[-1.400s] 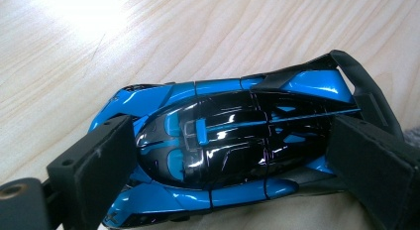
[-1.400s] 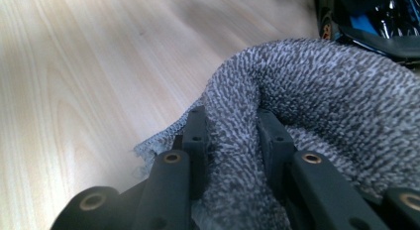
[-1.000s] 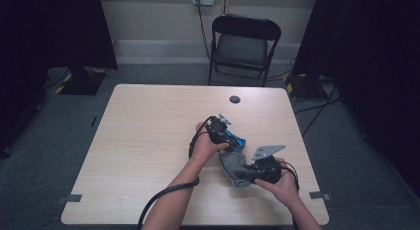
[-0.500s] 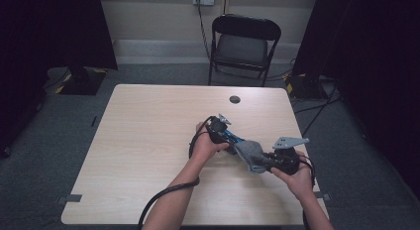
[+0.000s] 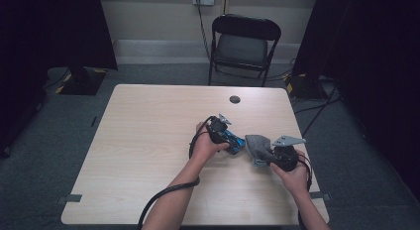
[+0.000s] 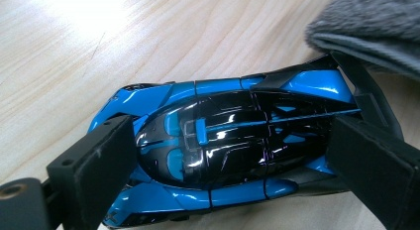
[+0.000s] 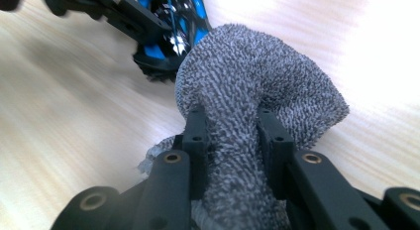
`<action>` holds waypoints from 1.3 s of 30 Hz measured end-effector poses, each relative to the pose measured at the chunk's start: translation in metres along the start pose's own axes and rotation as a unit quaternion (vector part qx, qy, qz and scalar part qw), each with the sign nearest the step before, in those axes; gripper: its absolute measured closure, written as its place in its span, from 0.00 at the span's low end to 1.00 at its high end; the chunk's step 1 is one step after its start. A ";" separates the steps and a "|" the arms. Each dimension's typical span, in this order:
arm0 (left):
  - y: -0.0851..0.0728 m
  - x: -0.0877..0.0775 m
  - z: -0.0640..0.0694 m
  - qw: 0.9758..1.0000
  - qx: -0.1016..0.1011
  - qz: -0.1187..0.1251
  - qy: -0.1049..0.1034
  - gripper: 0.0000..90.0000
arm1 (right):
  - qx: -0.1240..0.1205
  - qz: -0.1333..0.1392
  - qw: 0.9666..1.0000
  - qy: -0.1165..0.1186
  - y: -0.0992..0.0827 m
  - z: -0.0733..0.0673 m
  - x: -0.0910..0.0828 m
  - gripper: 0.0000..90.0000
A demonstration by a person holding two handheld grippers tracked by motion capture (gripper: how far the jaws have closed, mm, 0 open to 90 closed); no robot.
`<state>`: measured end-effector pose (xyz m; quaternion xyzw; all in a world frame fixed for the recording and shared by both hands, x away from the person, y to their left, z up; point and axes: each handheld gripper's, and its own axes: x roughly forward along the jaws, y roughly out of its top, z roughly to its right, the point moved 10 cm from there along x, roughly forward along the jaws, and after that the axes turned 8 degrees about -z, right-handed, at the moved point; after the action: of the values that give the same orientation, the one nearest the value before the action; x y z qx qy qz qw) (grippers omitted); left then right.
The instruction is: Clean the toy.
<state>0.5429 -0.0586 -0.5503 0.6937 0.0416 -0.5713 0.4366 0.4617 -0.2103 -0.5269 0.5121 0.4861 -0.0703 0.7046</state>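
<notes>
The left gripper [image 5: 236,143] is clamped across a blue and black toy car [image 6: 233,145], one black pad on each end of the car's body, holding it down on the wooden table [image 5: 148,141]. In the right gripper view, the right gripper [image 7: 233,126] has its jaws nearly together, pinching a bunched grey cloth [image 7: 257,81] that bulges out ahead of them. The cloth sits just beside the car's end, on the right half of the table, and whether the two touch is unclear.
</notes>
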 end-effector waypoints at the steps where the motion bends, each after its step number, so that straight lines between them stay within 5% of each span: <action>1: 0.000 0.000 0.000 1.000 0.000 0.000 0.000 0.06 | 0.002 -0.002 1.000 -0.003 -0.001 0.001 0.003 0.79; 10: 0.000 0.000 0.000 1.000 0.000 0.000 -0.001 0.06 | 0.003 -0.032 0.999 0.005 -0.010 -0.005 0.027 0.79; 39: 0.000 0.000 0.000 1.000 -0.002 -0.001 0.001 0.06 | -0.046 -0.048 0.993 0.097 -0.012 -0.061 0.026 0.78</action>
<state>0.5428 -0.0591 -0.5502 0.6933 0.0441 -0.5710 0.4374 0.4304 -0.1573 -0.5545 0.4599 0.5790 -0.0313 0.6725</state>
